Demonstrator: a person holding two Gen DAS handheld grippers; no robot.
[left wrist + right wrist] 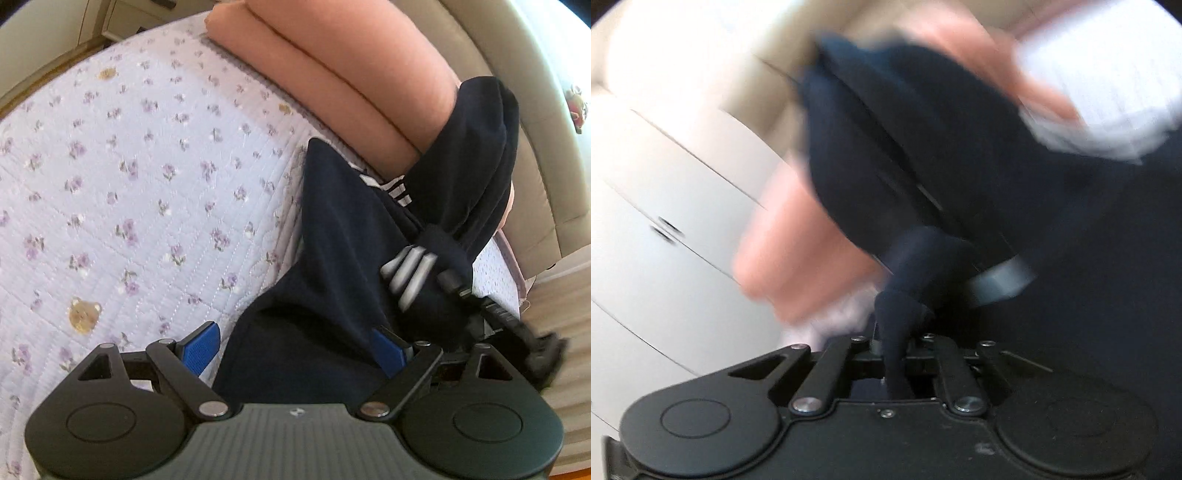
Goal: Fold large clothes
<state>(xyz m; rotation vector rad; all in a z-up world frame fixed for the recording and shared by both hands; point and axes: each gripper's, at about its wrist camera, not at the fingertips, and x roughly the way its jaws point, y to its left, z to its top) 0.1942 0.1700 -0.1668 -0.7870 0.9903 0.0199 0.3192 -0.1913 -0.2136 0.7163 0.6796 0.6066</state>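
A dark navy garment with white stripes (343,236) lies bunched on the floral bed cover and runs up against the pink blanket. My left gripper (295,349) is open, its blue pads (201,345) spread wide with a fold of the navy cloth lying between them. My right gripper (895,332) is shut on a pinched strand of the navy garment (923,155) and holds it up; that view is motion-blurred. The right gripper also shows in the left wrist view (491,306), at the garment's right edge.
A lilac quilted bed cover (129,184) with flowers and bear patches spreads to the left. A folded pink blanket (332,74) lies along the back. A beige padded headboard (535,110) and white drawers (665,203) stand behind.
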